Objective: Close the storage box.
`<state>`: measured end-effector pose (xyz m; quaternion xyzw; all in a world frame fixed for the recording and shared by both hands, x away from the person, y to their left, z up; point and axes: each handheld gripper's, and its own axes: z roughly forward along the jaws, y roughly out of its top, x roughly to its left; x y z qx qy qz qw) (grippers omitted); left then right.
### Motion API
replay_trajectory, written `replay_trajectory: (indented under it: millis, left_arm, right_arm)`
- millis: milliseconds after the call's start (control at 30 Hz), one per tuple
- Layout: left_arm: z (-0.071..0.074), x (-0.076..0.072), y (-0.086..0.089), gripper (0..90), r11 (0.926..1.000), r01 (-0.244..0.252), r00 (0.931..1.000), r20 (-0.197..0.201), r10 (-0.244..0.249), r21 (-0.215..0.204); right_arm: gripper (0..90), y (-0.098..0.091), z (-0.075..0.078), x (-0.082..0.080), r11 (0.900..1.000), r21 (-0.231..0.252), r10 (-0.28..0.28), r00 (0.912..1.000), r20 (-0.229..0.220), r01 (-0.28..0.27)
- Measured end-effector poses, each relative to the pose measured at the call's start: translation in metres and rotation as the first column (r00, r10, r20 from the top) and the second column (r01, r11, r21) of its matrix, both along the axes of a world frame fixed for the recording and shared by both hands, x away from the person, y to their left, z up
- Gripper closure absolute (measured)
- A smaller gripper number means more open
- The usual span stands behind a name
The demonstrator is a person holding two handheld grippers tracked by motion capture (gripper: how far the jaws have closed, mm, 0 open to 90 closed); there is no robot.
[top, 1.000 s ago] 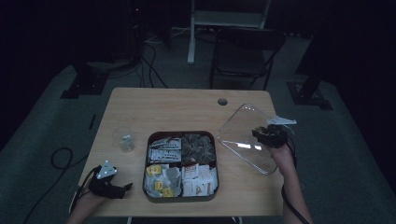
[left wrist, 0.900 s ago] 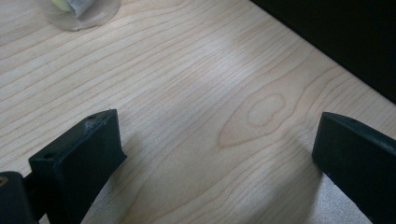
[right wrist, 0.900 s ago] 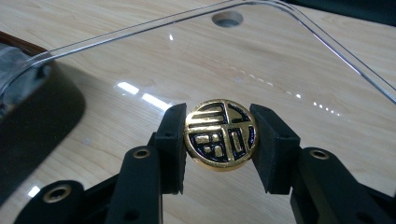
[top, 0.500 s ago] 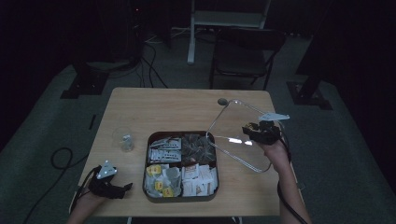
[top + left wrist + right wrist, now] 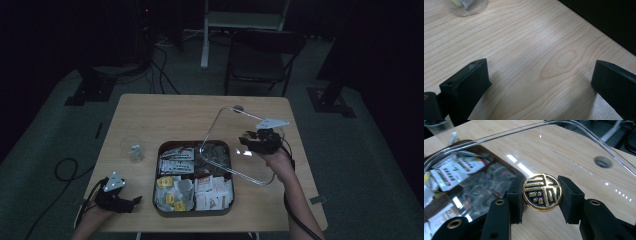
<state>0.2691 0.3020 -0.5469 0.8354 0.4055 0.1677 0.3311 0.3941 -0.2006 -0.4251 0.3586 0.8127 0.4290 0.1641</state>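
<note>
From above, the right gripper [image 5: 256, 140] holds a clear lid [image 5: 239, 145] tilted over the right side of a tray [image 5: 165, 210] of packets on the table [image 5: 175, 115]. The left gripper [image 5: 117, 196] rests near the table's front left corner.

In the left gripper view, the jaws stand wide over bare wood, a glass [image 5: 465, 6] beyond.

In the right gripper view, the jaws clamp the lid's gold knob [image 5: 541, 191].

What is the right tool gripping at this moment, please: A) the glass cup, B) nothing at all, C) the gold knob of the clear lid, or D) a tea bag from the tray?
C: in the right gripper view the right tool has its jaws closed on either side of the gold knob of the clear lid, which it holds tilted above the tray.
</note>
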Motion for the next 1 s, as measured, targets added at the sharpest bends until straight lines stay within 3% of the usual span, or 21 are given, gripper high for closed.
replay_trajectory:
  millis: [433,667,1000]
  left_arm:
    - [0.0,0.0,0.0,2.3,1.0,0.0,1.0,0.001,0.0,0.001]
    - [0.0,0.0,0.0,2.3,1.0,0.001,1.0,0.001,-0.001,0.002]
    - [0.0,0.0,0.0,2.3,1.0,0.0,1.0,0.0,0.0,0.0]
  right_arm:
    - [58.4,0.047,0.003,-0.007,0.9912,-0.006,0.132,0.9912,0.002,-0.132]
    - [58.4,0.071,0.003,-0.011,0.9807,-0.007,0.195,0.9807,-0.004,-0.195]
    - [58.4,0.105,-0.001,-0.019,0.9584,-0.022,0.284,0.9587,-0.009,-0.285]
